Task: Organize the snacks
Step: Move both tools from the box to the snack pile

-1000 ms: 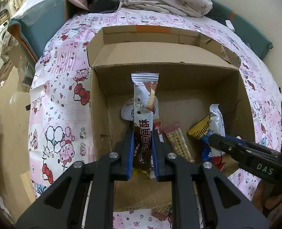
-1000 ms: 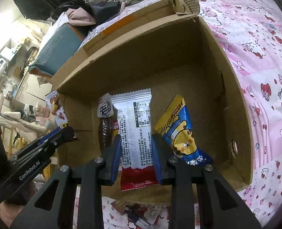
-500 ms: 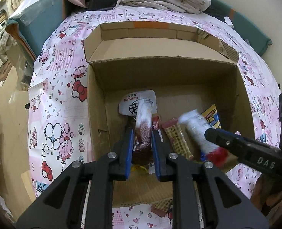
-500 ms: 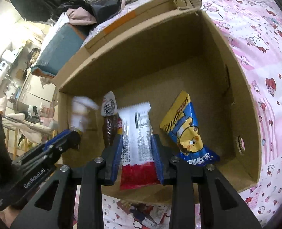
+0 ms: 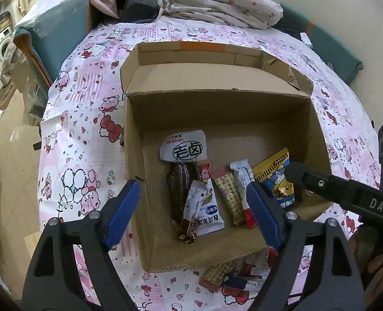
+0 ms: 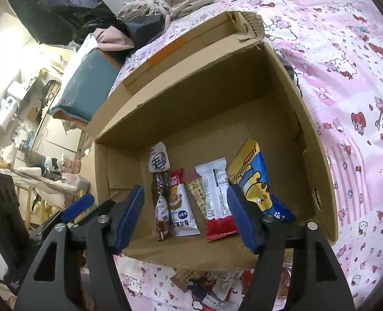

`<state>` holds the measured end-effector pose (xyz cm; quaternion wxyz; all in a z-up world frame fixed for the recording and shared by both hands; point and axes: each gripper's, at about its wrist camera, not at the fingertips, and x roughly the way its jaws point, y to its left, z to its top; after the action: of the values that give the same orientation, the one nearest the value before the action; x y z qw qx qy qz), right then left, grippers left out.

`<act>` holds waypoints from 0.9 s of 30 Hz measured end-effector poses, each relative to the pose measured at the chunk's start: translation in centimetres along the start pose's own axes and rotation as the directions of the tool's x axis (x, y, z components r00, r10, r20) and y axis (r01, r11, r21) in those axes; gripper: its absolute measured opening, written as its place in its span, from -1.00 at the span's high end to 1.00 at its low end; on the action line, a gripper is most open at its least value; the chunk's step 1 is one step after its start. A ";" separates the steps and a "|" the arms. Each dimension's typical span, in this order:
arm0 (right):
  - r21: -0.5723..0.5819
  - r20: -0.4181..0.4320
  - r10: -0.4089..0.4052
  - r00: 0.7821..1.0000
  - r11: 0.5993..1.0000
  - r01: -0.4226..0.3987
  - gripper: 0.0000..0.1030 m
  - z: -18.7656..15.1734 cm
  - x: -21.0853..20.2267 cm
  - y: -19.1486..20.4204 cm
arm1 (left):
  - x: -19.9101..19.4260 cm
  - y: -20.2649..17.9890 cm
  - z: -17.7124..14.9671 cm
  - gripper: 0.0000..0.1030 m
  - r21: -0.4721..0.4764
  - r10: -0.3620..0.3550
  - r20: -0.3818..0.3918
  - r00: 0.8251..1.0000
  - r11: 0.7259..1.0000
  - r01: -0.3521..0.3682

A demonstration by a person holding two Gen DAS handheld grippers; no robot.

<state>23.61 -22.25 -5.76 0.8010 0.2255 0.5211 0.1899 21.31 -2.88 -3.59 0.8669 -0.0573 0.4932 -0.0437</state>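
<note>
**Left wrist view: both tongs open over snack box**

Left wrist view looks down into an open cardboard box (image 5: 217,96) resting on a bed with a pink cartoon-print sheet (image 5: 82,119). The left tongs (image 5: 192,207) are spread wide and hold nothing. Snacks lie in a row on the box floor: a dark brown pack (image 5: 182,181) with a white label, a white pack (image 5: 207,207), a tan bar (image 5: 229,194), a white-and-red bar (image 5: 243,181), and a blue-and-yellow pack (image 5: 274,176) at the right. The right tongs (image 6: 186,215) are also wide open and empty, poised over the box's near edge. More snacks (image 5: 233,274) lie on the sheet just outside the box.
</note>
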 end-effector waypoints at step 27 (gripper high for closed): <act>-0.062 0.116 -0.090 0.989 0.993 0.098 -0.67 -5.7 -8.2 0.9 | -5.3 1.5 -4.5 -0.84 -0.061 -0.029 0.057 0.998 0.998 0.033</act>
<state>15.19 -25.02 -1.18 0.8443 0.1840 0.4784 0.1564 14.83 -0.94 -1.60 0.8775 -0.0932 0.4687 -0.0402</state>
